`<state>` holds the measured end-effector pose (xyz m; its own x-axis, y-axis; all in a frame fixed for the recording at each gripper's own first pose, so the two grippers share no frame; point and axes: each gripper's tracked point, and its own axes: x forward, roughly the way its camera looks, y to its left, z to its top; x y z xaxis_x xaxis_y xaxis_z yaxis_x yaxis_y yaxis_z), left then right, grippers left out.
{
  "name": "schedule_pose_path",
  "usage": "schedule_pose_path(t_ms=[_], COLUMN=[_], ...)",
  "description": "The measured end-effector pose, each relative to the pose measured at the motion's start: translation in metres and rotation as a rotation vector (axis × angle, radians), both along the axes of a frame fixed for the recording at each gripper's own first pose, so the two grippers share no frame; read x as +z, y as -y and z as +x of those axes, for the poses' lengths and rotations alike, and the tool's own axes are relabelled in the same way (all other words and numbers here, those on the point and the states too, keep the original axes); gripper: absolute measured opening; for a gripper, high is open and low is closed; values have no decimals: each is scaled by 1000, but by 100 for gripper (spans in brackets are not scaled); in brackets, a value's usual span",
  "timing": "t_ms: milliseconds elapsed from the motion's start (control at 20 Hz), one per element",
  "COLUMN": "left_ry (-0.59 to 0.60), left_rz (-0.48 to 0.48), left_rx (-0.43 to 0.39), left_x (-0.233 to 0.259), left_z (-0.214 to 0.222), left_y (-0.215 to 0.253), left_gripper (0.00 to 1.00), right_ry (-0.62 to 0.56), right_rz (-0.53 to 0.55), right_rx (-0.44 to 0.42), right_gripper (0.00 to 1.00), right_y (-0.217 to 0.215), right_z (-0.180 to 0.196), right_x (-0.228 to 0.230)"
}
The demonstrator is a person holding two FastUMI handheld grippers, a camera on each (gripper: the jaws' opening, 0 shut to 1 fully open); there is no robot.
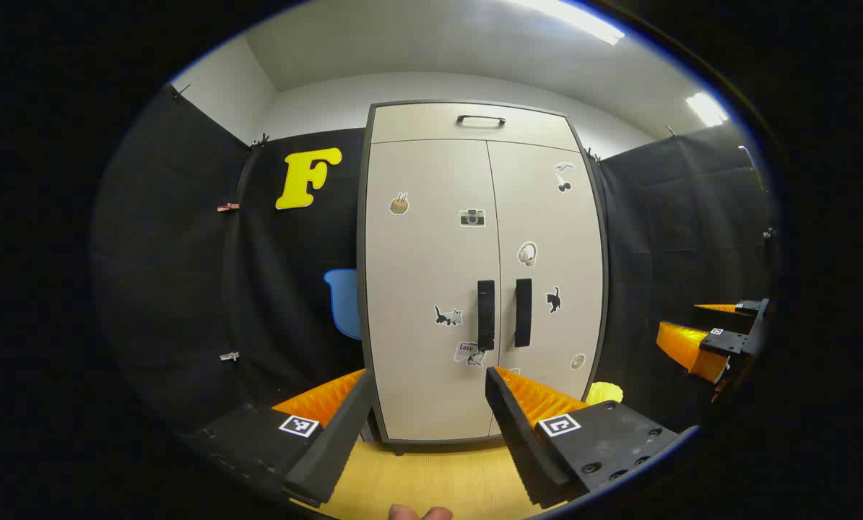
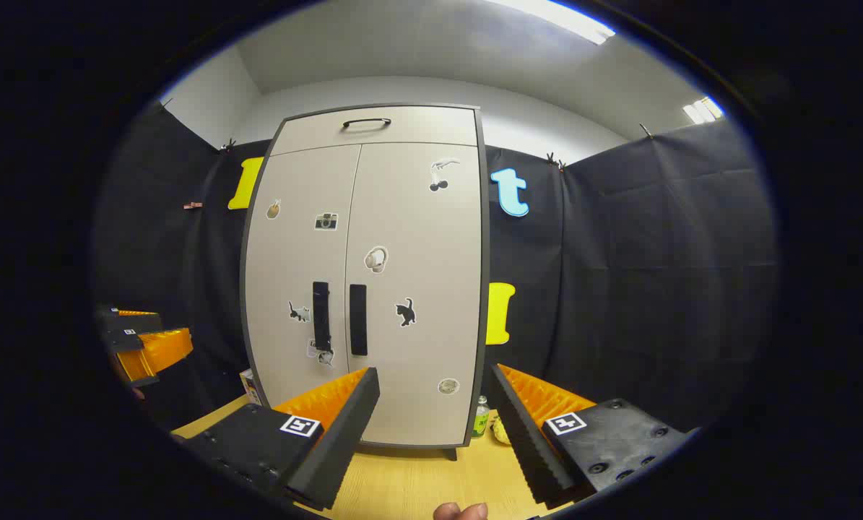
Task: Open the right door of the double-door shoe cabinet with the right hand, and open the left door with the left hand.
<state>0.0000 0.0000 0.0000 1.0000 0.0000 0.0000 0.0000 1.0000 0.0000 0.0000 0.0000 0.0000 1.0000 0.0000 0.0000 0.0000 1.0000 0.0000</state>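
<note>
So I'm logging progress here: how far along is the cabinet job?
Nothing is done: the right door and left door are both shut. In hand: the right tool and left tool are open, short of the handles. Both doors remain to open.

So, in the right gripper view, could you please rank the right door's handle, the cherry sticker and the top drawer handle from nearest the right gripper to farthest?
From the right gripper:
1. Right door's handle, low, beside the door seam.
2. Cherry sticker, high on the right door.
3. Top drawer handle, at the cabinet's top.
</note>
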Motion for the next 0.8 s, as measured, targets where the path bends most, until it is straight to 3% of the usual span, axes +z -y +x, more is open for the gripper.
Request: schedule_pose_path(t_ms=[800], left_ry=[9], left_rz=[10], left_rx=[26], left_x=[-8], left_z=[4], left_y=[-10], left_gripper=[95], right_ry=[-20], right_rz=[6], right_rx=[12], right_gripper=[97], right_y=[-7], right_z=[3], right_x=[-7])
